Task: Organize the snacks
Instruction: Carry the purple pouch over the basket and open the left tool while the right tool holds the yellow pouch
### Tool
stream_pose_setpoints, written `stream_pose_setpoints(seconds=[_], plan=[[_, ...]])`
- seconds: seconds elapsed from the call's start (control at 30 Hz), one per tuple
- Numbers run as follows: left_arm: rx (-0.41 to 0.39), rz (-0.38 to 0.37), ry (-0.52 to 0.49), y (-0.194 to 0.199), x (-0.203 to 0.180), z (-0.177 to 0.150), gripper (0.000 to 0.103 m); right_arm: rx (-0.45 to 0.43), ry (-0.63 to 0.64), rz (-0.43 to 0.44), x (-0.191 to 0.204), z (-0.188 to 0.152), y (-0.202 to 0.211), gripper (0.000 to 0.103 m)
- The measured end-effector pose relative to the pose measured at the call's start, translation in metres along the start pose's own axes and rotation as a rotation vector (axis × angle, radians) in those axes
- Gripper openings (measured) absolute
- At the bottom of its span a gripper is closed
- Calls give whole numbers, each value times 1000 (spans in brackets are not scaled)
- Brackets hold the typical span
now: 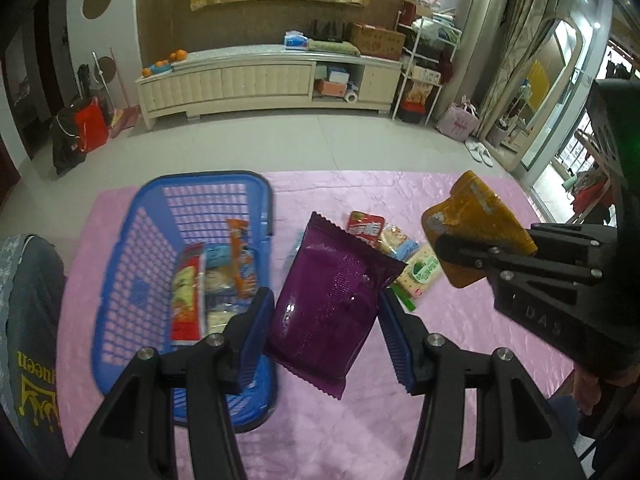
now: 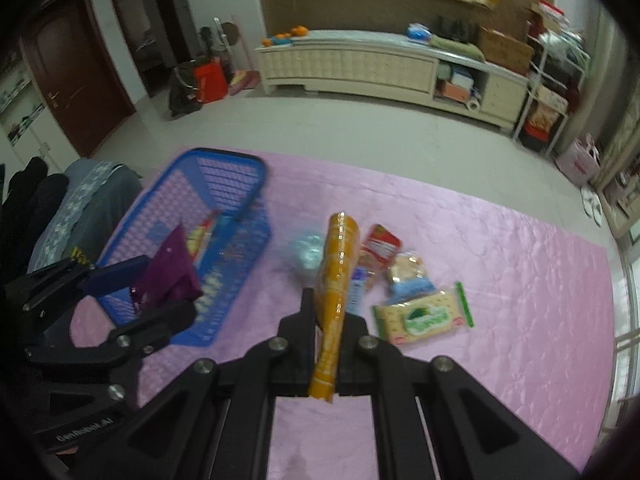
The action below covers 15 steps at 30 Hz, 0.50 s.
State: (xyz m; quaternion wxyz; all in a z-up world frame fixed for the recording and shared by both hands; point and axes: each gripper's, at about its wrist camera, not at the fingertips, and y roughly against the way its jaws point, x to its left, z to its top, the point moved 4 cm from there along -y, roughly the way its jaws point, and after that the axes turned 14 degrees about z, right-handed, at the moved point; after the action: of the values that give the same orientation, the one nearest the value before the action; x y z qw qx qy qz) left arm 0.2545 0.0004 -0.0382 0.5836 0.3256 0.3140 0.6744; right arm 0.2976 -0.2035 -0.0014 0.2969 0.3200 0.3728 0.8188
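A blue plastic basket (image 1: 120,264) stands on the pink cloth at the left with several snack packs inside; it also shows in the right wrist view (image 2: 224,176). My left gripper (image 1: 324,328) holds a purple snack packet (image 1: 328,300) between its blue pads, just right of the basket. In the right wrist view the left gripper (image 2: 160,292) and purple packet (image 2: 168,272) hang over the basket's near edge. My right gripper (image 2: 330,316) is shut on an orange snack packet (image 2: 336,276), held above the cloth; in the left wrist view that packet (image 1: 476,224) is at the right.
Loose snacks lie mid-cloth: a red packet (image 2: 382,244), a biscuit pack with blue wrap (image 2: 408,276), a green-labelled cracker pack (image 2: 424,316), a bluish wrapper (image 2: 308,252). A chair with a grey garment (image 1: 28,320) stands left. The table's far edge (image 1: 360,174) meets open floor.
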Motion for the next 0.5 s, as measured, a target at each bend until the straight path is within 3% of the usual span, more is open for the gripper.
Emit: stream_pose_setpoints(seconds=[0.17,0.5], plan=[[-2,21,30,7,38,-9,51,6,52,28,41,5,-10,9],[58,40,125,-3,100,-24,51,53,76,82,85,7,-49,9]])
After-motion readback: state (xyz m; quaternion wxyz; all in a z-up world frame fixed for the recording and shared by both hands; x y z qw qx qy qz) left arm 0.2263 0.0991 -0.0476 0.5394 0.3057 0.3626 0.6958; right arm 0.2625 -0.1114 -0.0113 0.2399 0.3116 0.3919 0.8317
